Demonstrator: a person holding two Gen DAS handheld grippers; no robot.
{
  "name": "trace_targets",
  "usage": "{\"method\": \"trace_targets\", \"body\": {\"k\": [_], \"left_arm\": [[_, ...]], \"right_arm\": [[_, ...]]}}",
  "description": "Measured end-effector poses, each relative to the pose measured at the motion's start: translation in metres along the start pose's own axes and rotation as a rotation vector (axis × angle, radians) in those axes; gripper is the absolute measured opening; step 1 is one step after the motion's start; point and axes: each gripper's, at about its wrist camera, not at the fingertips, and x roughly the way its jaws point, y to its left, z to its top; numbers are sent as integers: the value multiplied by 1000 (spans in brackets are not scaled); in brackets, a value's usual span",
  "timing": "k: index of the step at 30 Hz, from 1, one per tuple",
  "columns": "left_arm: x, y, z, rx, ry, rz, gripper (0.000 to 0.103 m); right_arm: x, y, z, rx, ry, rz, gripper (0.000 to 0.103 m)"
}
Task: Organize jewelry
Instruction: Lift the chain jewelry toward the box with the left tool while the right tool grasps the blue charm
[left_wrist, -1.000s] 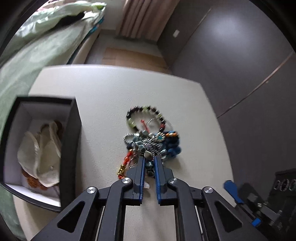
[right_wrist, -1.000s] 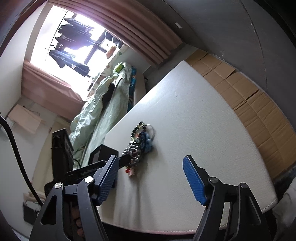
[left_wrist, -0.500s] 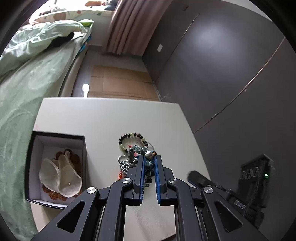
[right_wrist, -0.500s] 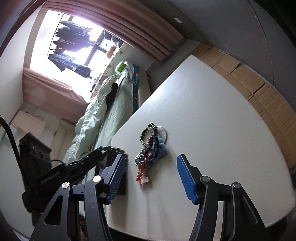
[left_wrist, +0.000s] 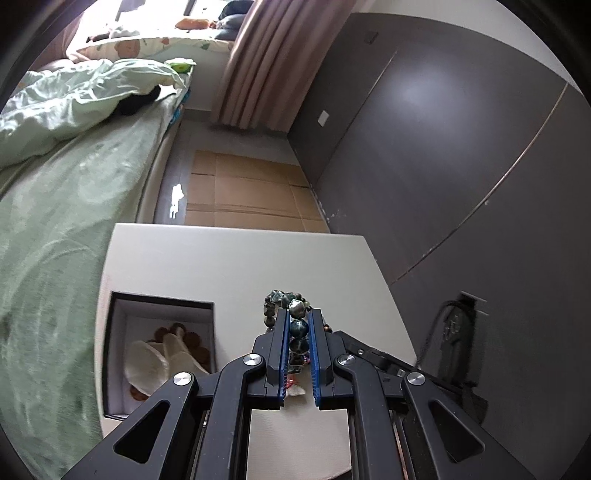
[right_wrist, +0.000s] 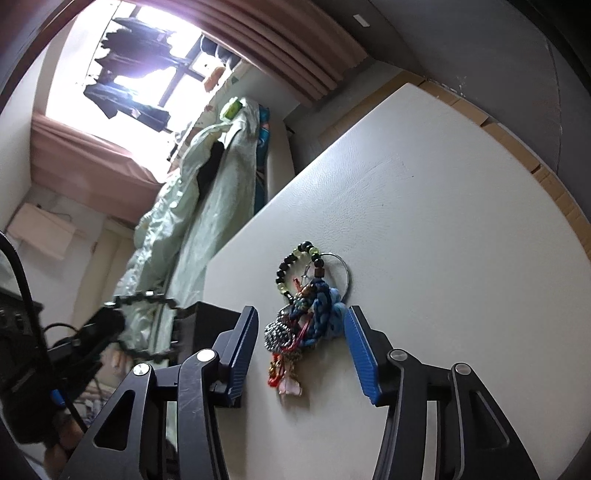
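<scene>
- Bed (left_wrist: 55, 229) with pale green duvet (left_wrist: 74, 99), left of white table (left_wrist: 229, 266).
- Pink curtain (left_wrist: 273, 62) at window (right_wrist: 122, 74).
- Cardboard sheets (left_wrist: 251, 195) on floor.
- Dark grey wall panels (left_wrist: 443, 155), right.

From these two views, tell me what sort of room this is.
Most likely a bedroom: a bed with a rumpled green duvet, pink curtains at a window, and a white table beside the bed.
</scene>
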Motion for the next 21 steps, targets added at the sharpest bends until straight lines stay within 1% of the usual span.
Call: {"method": "trace_targets", "body": {"k": [4, 6, 7, 8, 9, 10, 11, 12, 13, 15, 17, 21], "left_arm": [[-9, 10, 2, -10, -15, 19, 10], [-14, 16, 4, -17, -17, 26, 10], [-16, 19, 5, -18, -19, 29, 10], [-17, 19, 5, -17, -20, 32, 10], [-18, 21, 5, -11, -20, 40, 10], [-19, 21, 5, -8, -18, 46, 10], [-19, 24, 4, -8, -13, 53, 10], [-19, 26, 3, -10, -10, 56, 10], [-20, 28, 2, -14, -7, 60, 10], [-22, 33, 2, -19, -12, 72, 10], [-27, 37, 1, -27, -23, 77, 10], [-34, 44, -1, -32, -39, 91, 10]], "right_arm": [[14, 4, 4, -8, 25, -48, 51], [23, 5, 5, -11, 40, -87, 51], [26, 4, 4, -3, 43, -101, 49], [26, 3, 4, 4, 33, -110, 42], [27, 3, 3, 6, 38, -125, 38], [29, 3, 1, 7, 46, -139, 24], [30, 1, 0, 17, 48, -140, 17], [29, 1, -1, 27, 41, -135, 14], [26, 3, -2, 20, 34, -147, 2], [18, 11, -5, 1, 5, -125, 2], [13, 18, -7, -20, -12, -123, 2], [2, 27, -10, -32, -37, -86, 2]]}}
